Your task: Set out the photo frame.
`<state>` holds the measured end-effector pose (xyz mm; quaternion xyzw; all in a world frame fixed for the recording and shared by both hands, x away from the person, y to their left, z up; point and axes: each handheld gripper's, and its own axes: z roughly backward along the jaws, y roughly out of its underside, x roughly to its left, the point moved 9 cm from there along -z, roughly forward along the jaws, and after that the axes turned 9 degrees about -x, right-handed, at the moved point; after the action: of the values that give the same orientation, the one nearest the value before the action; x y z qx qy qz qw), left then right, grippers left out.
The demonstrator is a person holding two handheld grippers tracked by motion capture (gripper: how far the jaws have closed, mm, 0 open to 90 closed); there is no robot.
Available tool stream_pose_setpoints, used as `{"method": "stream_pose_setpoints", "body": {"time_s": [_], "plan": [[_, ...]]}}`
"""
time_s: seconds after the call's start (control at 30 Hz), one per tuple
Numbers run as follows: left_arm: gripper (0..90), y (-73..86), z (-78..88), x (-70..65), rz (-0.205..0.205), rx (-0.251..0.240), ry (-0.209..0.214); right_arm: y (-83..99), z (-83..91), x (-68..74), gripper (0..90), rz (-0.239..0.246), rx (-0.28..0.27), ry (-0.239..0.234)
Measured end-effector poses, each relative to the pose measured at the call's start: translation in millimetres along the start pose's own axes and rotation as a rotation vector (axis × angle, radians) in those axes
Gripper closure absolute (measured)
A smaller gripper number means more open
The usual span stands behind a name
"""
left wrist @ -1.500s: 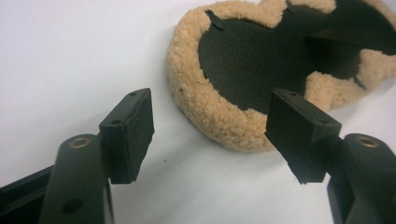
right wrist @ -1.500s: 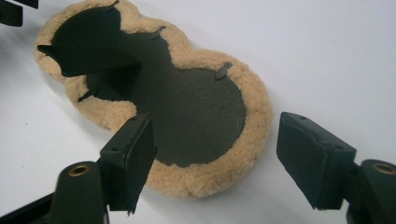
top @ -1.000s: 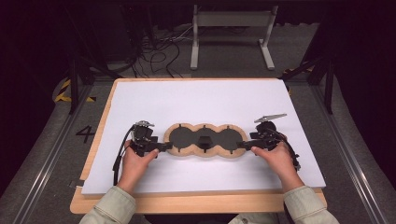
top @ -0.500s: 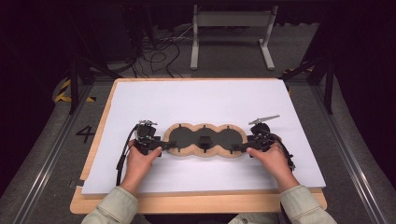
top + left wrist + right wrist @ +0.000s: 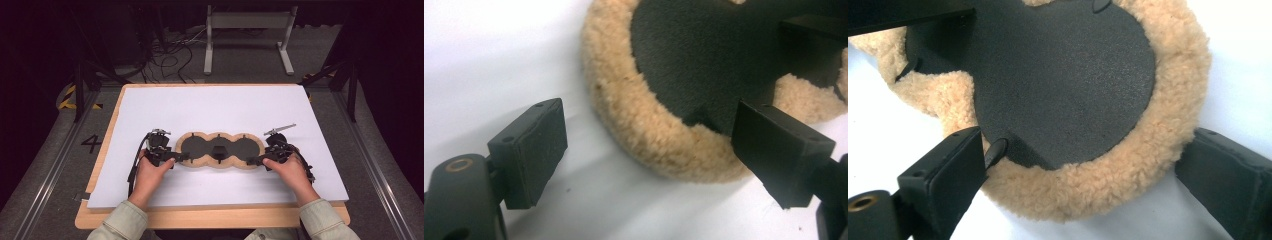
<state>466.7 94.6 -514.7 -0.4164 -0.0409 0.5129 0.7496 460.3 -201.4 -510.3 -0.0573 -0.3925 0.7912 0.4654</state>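
A: Pad (image 5: pixel 220 150), three dark lobes with fleecy tan rim, is lying flat mid-sheet on the white board (image 5: pixel 210 107); it is looking light, floppy, compressible
B: Left gripper (image 5: pixel 181 157) and right gripper (image 5: pixel 254 161) are sitting at its two ends, jaws apart, right ones just opening, nothing clamped; I am favouring pinching the stiffer rim
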Motion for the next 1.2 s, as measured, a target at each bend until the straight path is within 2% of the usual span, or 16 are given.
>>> {"method": "stream_pose_setpoints", "body": {"time_s": [0.17,0.23,0.43,0.47,0.63,0.67,0.83,0.93,1.07,1.2], "plan": [[13.8,-0.6,-1.8,1.0,0.015,0.006,0.008,-0.1,-0.5,0.8,5.9,0.0,0.0,-0.001],[13.8,-1.1,-3.6,-1.3,0.018,0.001,0.016,-0.3,-0.4,0.5,6.5,-0.002,-0.001,0.0],[15.2,-1.7,-8.9,-12.4,0.023,0.014,0.072,-0.8,-0.4,0.4,7.4,-0.007,-0.002,0.004],[14.9,-1.6,-9.6,-13.9,0.018,0.021,0.067,-0.9,-0.3,0.4,7.9,-0.009,-0.003,0.005],[14.7,-2.3,-9.0,-14.3,0.054,0.024,0.079,-1.2,1.3,-1.1,11.5,-0.027,-0.007,0.007],[15.1,-2.7,-9.2,-14.5,0.063,0.018,0.078,-1.3,1.5,-1.5,12.0,-0.031,-0.007,0.013],[17.0,-2.1,-9.0,-14.7,0.052,0.022,0.055,-1.9,1.7,-1.8,14.6,-0.061,-0.018,0.031],[20.1,-2.4,-7.9,-13.8,0.061,0.02,0.058,-1.4,7.4,-3.0,19.2,-0.107,-0.006,0.011],[20.1,-1.0,-8.6,-14.9,0.037,0.029,0.036,1.8,9.0,-0.7,16.6,-0.146,0.014,0.001],[18.8,-0.8,-9.3,-16.1,0.034,0.032,0.029,2.6,6.3,3.2,12.4,-0.14,0.018,0.023]]}}
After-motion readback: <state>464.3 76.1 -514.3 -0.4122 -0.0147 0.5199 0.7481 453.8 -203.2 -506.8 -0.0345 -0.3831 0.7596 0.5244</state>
